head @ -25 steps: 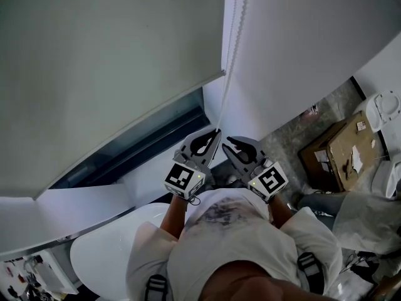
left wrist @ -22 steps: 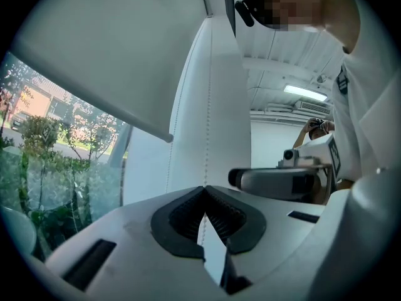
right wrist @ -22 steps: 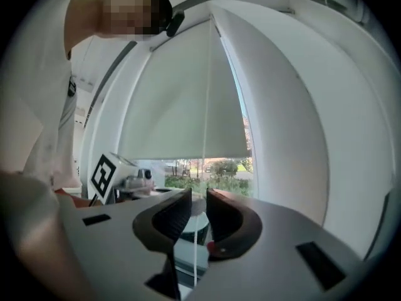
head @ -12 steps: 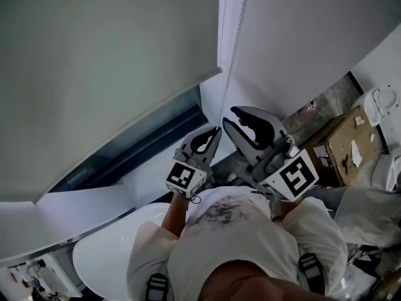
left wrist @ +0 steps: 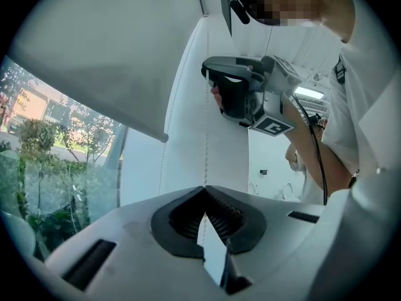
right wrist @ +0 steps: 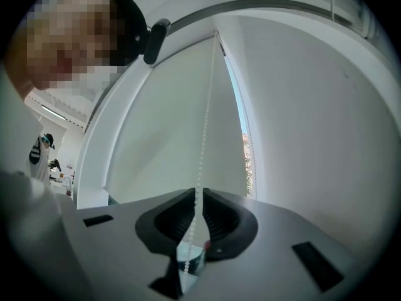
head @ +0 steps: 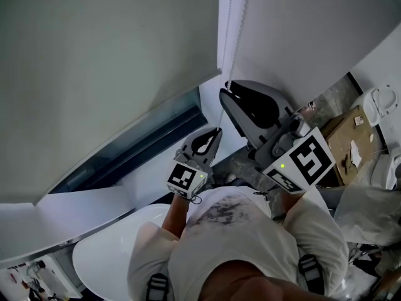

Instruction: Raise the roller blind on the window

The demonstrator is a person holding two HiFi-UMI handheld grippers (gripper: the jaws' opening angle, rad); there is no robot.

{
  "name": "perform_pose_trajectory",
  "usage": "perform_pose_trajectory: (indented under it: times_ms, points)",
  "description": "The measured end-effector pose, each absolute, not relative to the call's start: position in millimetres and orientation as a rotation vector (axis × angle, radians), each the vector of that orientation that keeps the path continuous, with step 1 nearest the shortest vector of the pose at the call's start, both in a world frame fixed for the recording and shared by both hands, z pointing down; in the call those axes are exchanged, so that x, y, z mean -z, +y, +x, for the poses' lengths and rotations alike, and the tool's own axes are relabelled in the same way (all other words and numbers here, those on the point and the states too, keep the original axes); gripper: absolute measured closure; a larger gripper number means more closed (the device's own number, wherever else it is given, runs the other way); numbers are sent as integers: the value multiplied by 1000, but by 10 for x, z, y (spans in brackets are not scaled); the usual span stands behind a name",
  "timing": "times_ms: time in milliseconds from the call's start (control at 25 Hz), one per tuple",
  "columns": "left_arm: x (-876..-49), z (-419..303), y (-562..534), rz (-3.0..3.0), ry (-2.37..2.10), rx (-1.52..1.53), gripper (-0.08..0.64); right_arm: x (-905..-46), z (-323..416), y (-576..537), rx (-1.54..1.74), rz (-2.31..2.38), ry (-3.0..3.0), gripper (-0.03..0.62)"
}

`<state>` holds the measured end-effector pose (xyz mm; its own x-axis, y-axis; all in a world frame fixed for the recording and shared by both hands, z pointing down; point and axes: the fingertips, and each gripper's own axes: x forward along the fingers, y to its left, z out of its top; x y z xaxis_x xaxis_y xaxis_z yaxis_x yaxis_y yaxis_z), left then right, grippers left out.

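Now your right gripper (head: 224,90) has climbed the bead chain (head: 230,36) and pinches it well above your left gripper (head: 216,133), which stays clamped lower. The roller blind (head: 113,61) beside them is only partly raised, so a fresh pull looks ready.

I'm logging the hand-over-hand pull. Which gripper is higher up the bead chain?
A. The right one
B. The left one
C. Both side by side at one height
A: in the head view the right gripper sits on the bead chain close under the roller blind, with the left gripper farther down.
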<state>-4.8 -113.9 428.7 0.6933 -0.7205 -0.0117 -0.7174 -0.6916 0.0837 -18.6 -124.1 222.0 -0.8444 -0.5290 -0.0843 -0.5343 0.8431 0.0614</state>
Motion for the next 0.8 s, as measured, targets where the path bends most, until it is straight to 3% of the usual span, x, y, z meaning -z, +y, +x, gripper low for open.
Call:
perform_pose_trajectory:
  times_ms: [120, 800]
  points:
    - [-4311, -40, -1134, 2829, -1202, 81, 554, -2215, -194, -1228, -107, -840, 2941, 529]
    - [-5041, 19, -996, 2811, -1128, -56, 552, -2921, -155, -1111, -46, -851, 2929, 531]
